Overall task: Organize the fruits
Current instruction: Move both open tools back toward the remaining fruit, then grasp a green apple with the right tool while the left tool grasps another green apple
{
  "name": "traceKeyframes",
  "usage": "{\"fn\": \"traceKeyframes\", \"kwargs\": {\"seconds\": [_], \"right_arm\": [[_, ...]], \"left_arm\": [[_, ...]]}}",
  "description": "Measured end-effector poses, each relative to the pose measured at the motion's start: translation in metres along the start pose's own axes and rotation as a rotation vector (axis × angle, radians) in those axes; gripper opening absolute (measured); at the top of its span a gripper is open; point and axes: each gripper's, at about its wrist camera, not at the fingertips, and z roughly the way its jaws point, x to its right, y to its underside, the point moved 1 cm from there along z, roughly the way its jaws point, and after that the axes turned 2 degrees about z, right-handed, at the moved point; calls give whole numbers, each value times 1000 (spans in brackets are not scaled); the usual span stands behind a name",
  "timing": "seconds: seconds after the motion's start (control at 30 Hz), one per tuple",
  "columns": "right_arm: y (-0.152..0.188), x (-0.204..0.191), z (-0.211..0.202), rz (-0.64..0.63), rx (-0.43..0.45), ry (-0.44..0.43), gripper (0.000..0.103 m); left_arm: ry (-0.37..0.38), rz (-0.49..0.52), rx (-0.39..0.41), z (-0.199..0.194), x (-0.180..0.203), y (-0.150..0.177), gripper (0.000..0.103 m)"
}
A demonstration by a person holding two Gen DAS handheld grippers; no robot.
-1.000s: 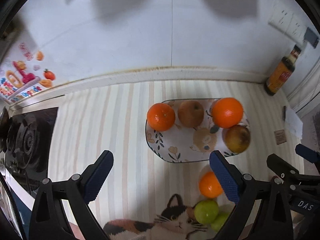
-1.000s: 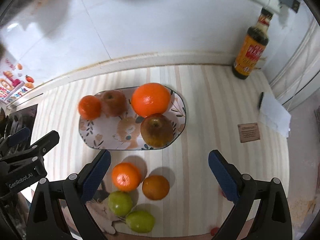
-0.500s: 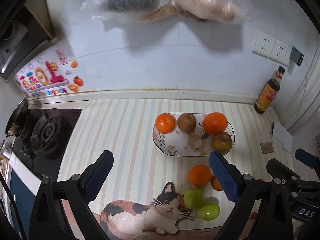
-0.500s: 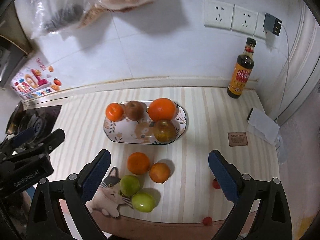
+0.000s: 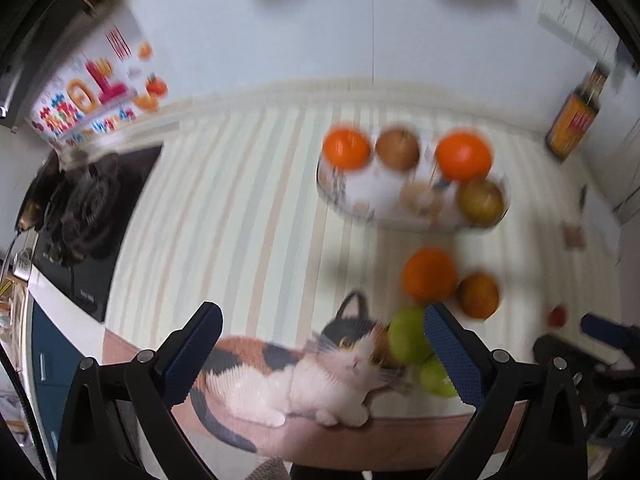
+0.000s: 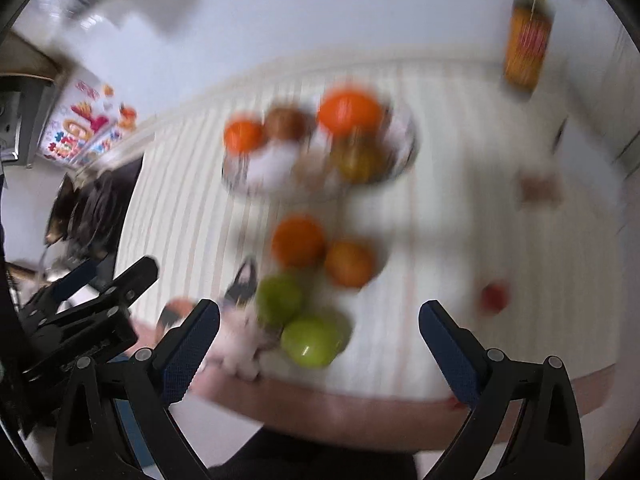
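Note:
Both views are motion-blurred. A patterned oval plate (image 5: 372,208) (image 6: 260,176) holds two oranges and two brownish fruits. In front of it on the striped mat lie a large orange (image 5: 429,276) (image 6: 298,242), a smaller orange (image 5: 478,295) (image 6: 349,263) and two green apples (image 5: 408,336) (image 6: 311,342). My left gripper (image 5: 320,356) is open and empty above the mat's cat picture, left of the green apples. My right gripper (image 6: 320,354) is open and empty, held over the counter's front edge near the green apples.
A sauce bottle (image 5: 572,124) (image 6: 528,52) stands at the back right by the wall. A gas hob (image 5: 84,208) is on the left. A small red object (image 6: 494,298) lies on the mat to the right. The counter's front edge (image 6: 360,404) is close below.
Both grippers have moved in closer and lower toward the loose fruit after a pulled-back view half a second ago. Both stay open and empty. The fruit has not moved.

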Motion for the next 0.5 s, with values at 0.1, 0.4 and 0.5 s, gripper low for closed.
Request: {"fn": "traceKeyframes", "kwargs": {"seconds": [0.1,0.4,0.5], "right_arm": [[13,13,54,71,-150,-74,102],[43,29,149,226,-333,-167,82],[45,27,149,193,-291,-160,65]], "left_arm": [[-18,27,-81,30,2,7,103],[41,29,-252,76,-5,17,102],[80,37,-288,85,2,16,102]]}}
